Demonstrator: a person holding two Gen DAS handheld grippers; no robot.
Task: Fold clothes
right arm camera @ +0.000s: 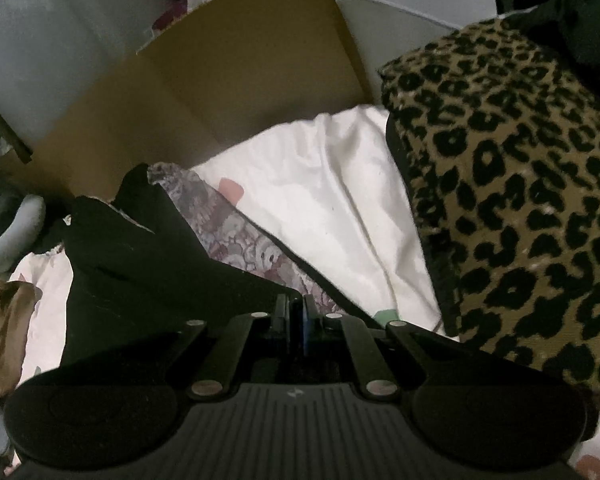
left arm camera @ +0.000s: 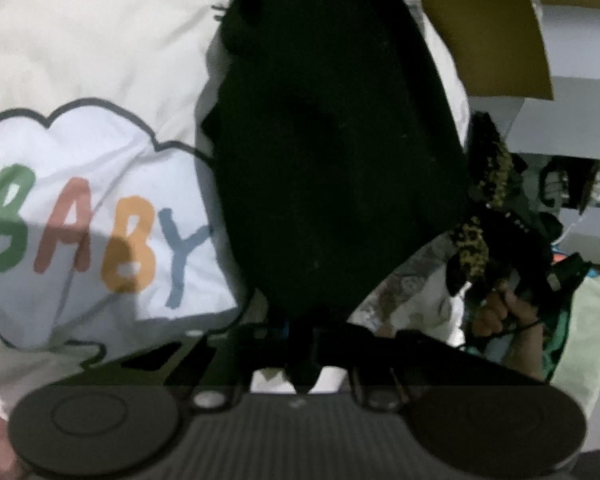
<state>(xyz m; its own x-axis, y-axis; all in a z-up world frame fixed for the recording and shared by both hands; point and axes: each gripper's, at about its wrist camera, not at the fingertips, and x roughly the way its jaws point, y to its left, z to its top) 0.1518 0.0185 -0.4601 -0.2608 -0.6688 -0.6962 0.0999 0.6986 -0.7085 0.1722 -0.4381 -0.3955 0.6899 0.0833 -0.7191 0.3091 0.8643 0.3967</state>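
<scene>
A black garment [left arm camera: 332,140] fills the middle of the left wrist view and narrows down into my left gripper [left arm camera: 300,344], which is shut on its lower end; the cloth hides the fingertips. In the right wrist view the same black garment [right arm camera: 132,272] stretches from the left to my right gripper [right arm camera: 296,316], whose fingers are pressed together on its edge. A hand [left arm camera: 496,312] holding the right gripper shows at the right of the left wrist view. A leopard-print garment [right arm camera: 512,200] lies bunched just right of the right gripper.
White bedding with a cloud print reading BABY [left arm camera: 80,220] lies under everything, and the white bedding [right arm camera: 332,184] is creased. A floral cloth [right arm camera: 236,240] lies beneath the black garment. An open cardboard box [right arm camera: 228,72] stands behind, and the cardboard box [left arm camera: 488,32] shows top right.
</scene>
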